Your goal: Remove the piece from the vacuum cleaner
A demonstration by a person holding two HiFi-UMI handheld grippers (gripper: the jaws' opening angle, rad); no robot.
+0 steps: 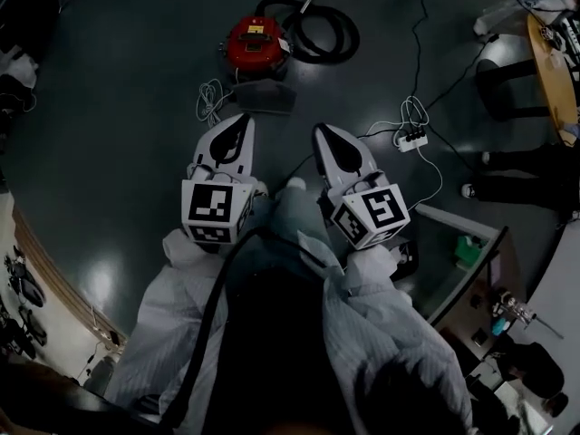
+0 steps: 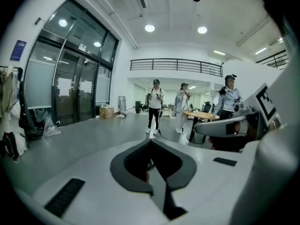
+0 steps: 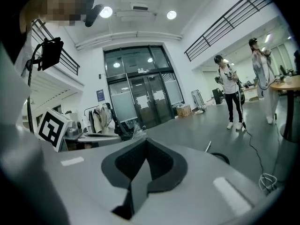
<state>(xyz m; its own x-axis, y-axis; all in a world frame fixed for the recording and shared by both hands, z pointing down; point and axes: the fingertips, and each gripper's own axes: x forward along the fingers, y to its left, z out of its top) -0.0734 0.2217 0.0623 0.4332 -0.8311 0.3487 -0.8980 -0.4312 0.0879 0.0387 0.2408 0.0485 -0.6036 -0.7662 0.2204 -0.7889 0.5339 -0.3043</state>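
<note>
Left tool [image 1: 242,119], right tool [image 1: 321,131]: closed, apparently.

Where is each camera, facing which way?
Head view: on the person's head, steeply down at the vacuum cleaner, left claw, right claw, sleeves.
Left gripper view: on that claw, level toward standing people; right claw at right.
Right gripper view: on that claw, toward glass doors; left claw's marker cube at left.
Shared: both show those doors.

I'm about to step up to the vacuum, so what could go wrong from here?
The coiled white cable lies just in front of the red vacuum cleaner, and the power strip lies to the right: possible trip or snag hazards. The left gripper and right gripper are both shut, so they must open before grasping.
</note>
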